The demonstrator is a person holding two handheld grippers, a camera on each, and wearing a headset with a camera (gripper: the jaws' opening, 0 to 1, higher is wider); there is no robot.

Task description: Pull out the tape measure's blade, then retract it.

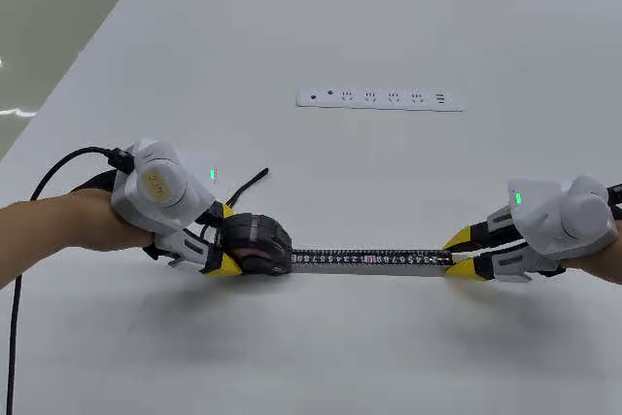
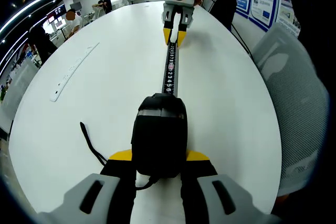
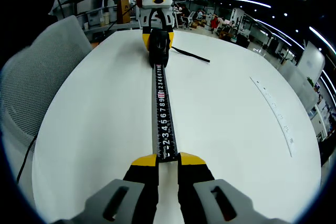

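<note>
A black tape measure case (image 1: 258,242) lies on the white table, held between the yellow-tipped jaws of my left gripper (image 1: 224,238). In the left gripper view the case (image 2: 159,132) sits squarely in my left gripper (image 2: 157,156). Its blade (image 1: 369,259) is drawn out to the right, flat along the table, black with white numerals. My right gripper (image 1: 459,253) is shut on the blade's end. In the right gripper view the blade (image 3: 162,114) runs from my right gripper (image 3: 168,159) away to the case (image 3: 159,41). The case's black wrist strap (image 1: 249,185) trails behind it.
A white power strip (image 1: 379,98) lies flat farther back on the table (image 1: 389,17). A black cable (image 1: 44,191) runs from the left gripper off the left edge. A grey mesh chair (image 2: 299,114) stands beside the table.
</note>
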